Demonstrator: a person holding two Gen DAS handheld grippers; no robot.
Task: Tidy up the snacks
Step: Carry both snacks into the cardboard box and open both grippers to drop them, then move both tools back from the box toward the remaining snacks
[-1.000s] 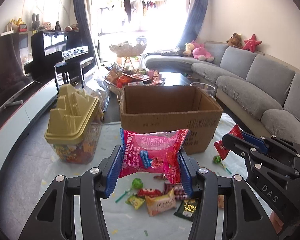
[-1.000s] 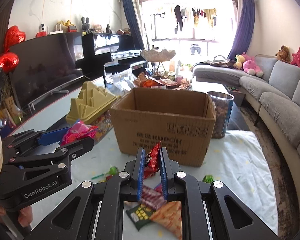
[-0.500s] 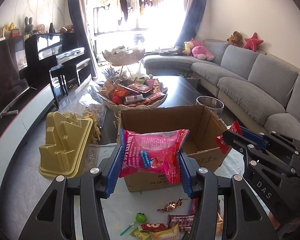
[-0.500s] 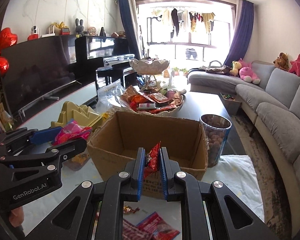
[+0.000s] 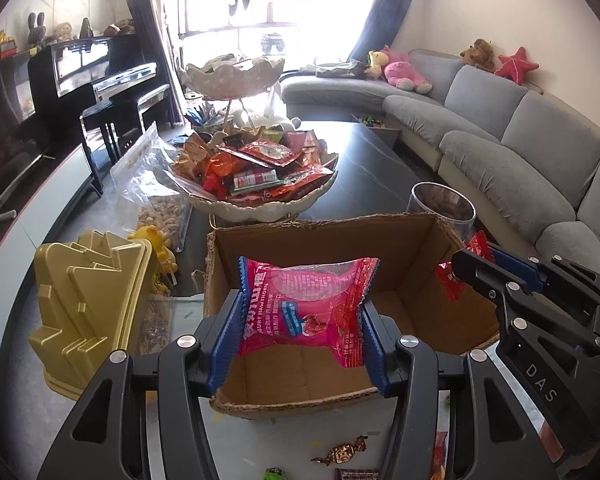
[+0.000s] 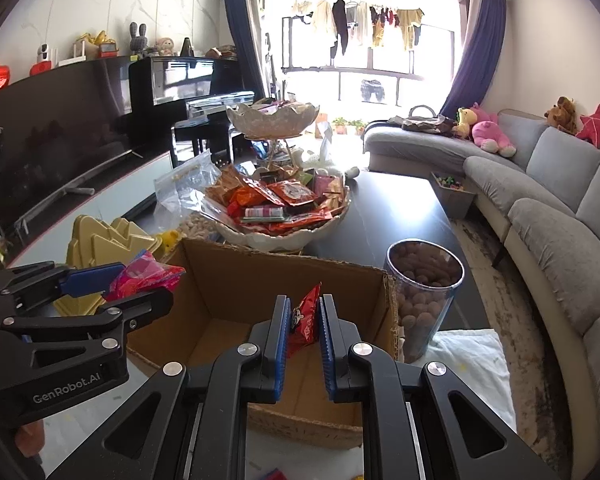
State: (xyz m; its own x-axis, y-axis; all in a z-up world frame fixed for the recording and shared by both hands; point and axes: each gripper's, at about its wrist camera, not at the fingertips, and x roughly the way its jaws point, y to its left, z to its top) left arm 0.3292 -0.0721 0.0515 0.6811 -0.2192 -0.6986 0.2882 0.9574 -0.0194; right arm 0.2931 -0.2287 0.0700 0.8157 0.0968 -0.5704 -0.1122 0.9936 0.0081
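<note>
The pink snack packet (image 5: 306, 307) is held crosswise in the left claw (image 5: 300, 324), whose blue pads are pressed against the packet's two crimped ends. It is judged light, soft and crinkly — a puffed film pouch that would buckle if squeezed hard, so the stiffer sealed edges are the sensible hold. The red snack packet (image 6: 305, 320) is pinched edge-on in the right claw (image 6: 303, 330), with the jaws nearly together; it looks thin, slippery and weightless. Both packets are suspended above the open mouth of the cardboard box (image 5: 412, 248), the pink one over the near left part and the red one over the right part — nothing touches the bare floor of the box. Loose sweets (image 5: 342, 453) are left on the table (image 5: 292, 448) in front.
</note>
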